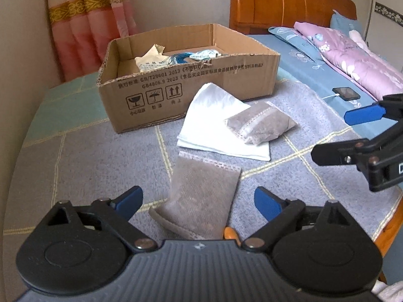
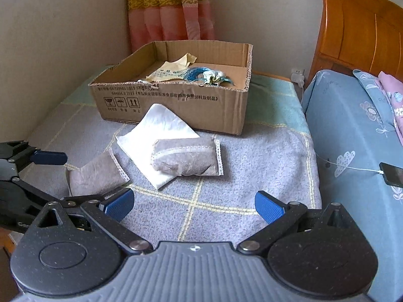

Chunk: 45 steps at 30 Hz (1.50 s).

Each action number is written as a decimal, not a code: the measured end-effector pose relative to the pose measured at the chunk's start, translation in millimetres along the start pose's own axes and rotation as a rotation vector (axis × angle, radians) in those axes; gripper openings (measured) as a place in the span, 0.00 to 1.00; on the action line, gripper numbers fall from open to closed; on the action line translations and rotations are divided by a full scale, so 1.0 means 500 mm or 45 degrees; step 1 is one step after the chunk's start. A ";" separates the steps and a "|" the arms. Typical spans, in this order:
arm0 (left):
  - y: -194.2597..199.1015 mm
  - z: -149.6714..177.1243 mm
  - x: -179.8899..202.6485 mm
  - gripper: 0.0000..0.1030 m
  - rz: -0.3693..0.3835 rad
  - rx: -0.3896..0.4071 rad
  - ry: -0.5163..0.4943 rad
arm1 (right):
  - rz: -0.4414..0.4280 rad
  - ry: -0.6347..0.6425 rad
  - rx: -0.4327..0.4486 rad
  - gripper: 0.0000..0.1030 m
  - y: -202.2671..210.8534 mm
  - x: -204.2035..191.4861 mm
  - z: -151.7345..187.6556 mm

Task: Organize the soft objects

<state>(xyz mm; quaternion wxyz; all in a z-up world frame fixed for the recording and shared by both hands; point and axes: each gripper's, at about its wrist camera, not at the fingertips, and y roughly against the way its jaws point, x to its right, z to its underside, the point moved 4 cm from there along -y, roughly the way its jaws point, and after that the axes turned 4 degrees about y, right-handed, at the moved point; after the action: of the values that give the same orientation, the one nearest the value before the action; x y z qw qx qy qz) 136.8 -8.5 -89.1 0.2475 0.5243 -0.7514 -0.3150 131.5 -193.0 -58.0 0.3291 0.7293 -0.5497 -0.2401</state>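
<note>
Left gripper stood wide apart, blue pads clear on either side of the near grey pouch; nothing pinched. The pouch lay flat on the grey checked blanket, its stitched end pointing away from the gripper and its rolled end closest. Right gripper also spread open, with only bare blanket between its pads.

Just ahead of both grippers lay a folded white cloth, with a second grey pouch resting on its right corner. Beyond that sat the cardboard box, open-topped and touching the far edge of the white cloth. Inside were a yellowish cloth and a tangle of blue cord beside a crumpled pale scrap. Off to the right of the grippers, on the blue bedsheet, a phone lay on its cable.

Risks, as judged:
- The pouch looked limp and loosely filled; a pinch on one thin edge could let it sag and slip out on the way to the box.
- Pads closing low might gather blanket along with the pouch.
- The two grippers worked close together; a sideways swing could knock them.
- Reaching the far pouch carelessly might drag the white cloth with it.
</note>
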 end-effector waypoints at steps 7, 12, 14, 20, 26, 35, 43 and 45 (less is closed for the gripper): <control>-0.023 0.009 0.005 0.73 0.016 -0.039 -0.041 | -0.007 0.008 -0.025 1.00 -0.012 -0.003 0.005; -0.023 0.003 -0.003 0.53 0.024 -0.022 0.004 | -0.011 0.004 -0.044 1.00 -0.022 -0.001 0.009; -0.022 0.002 -0.012 0.48 0.035 -0.018 0.035 | -0.013 0.006 -0.052 1.00 -0.026 -0.003 0.010; -0.015 -0.003 -0.045 0.41 -0.040 0.001 0.099 | -0.025 0.017 -0.064 1.00 -0.036 -0.011 0.011; -0.009 -0.004 -0.064 0.41 -0.063 0.010 0.123 | -0.017 0.016 -0.089 1.00 -0.054 -0.013 0.016; -0.014 0.009 -0.067 0.54 -0.073 -0.003 0.140 | -0.007 0.030 -0.097 1.00 -0.067 -0.014 0.012; -0.011 0.008 -0.081 0.40 -0.035 0.019 0.171 | -0.124 0.114 -0.080 1.00 -0.071 -0.059 0.009; -0.012 0.008 -0.090 0.40 -0.051 0.023 0.184 | -0.171 0.168 -0.086 1.00 -0.073 -0.083 0.012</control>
<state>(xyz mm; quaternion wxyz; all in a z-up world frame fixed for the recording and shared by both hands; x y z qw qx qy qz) 152.7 33.6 -97.8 0.2900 0.5630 -0.7237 -0.2743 139.0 -147.9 -89.7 0.3720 0.7672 -0.4685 -0.2314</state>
